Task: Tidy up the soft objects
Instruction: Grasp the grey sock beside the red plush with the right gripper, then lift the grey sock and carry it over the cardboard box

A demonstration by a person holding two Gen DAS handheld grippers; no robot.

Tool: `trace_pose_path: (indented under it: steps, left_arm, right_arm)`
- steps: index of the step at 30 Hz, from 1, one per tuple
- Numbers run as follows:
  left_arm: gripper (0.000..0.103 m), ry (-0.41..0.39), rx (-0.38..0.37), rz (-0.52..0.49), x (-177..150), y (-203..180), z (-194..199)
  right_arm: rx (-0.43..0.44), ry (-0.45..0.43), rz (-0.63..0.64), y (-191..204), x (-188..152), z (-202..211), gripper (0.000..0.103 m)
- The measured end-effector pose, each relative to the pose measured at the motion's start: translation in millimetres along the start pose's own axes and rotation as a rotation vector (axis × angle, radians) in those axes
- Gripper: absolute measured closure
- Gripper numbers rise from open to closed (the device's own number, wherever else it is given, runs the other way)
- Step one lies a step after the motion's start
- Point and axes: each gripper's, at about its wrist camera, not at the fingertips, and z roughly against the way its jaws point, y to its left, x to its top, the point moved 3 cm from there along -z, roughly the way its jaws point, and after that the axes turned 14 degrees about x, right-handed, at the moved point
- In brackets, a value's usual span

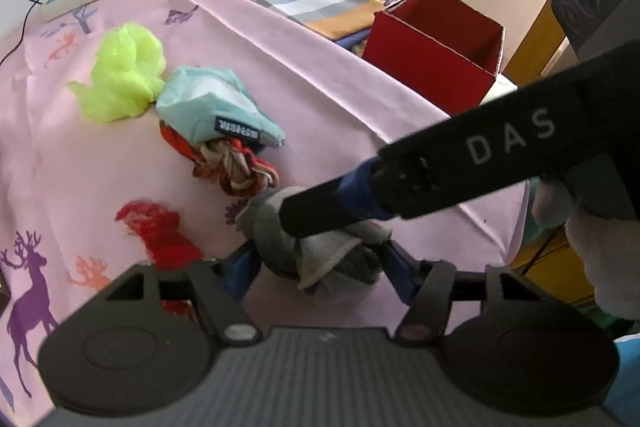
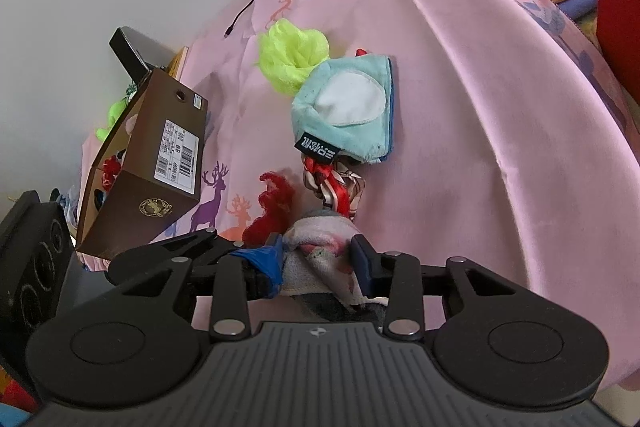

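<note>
Black hand-held gripper (image 1: 320, 267), blue pads (image 1: 240, 273), "DAS" lettering.

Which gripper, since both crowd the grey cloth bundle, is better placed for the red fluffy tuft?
Left, probably: the red fluffy tuft lies beside the left gripper; the right gripper enters from opposite.

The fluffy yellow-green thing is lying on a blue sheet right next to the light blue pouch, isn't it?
Not quite. The fluffy yellow-green thing does lie right next to the light blue pouch, but the sheet is pink, not blue. The left wrist view shows it.
</note>
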Motion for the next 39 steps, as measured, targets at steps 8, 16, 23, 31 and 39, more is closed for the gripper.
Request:
trace_pose_path:
  steps: [8, 16, 23, 31, 39]
  left_arm:
    - [0.042, -0.083, -0.013, 0.003, -2.3, 13.8, 31.4]
    - [0.042, -0.173, 0.045, 0.039, -8.9, 51.6, 73.7]
    - [0.042, -0.24, 0.137, 0.124, -21.5, 105.2, 112.5]
    - [0.042, -0.301, 0.251, 0.195, -34.0, 170.2, 151.7]
    - [0.042, -0.35, 0.344, 0.217, -32.9, 235.0, 172.9]
  right_arm:
    - [0.031, -0.06, 0.015, 28.0, -4.7, 8.2, 0.083]
    - [0.077, -0.098, 0.131, 80.1, -4.2, -7.3, 0.083]
    - [0.159, -0.084, 0.225, 131.3, 3.9, -44.3, 0.083]
    - [0.251, -0.063, 0.335, 190.0, 13.8, -91.1, 0.083]
    - [0.307, -0.085, 0.405, 237.3, 33.0, -137.6, 0.083]
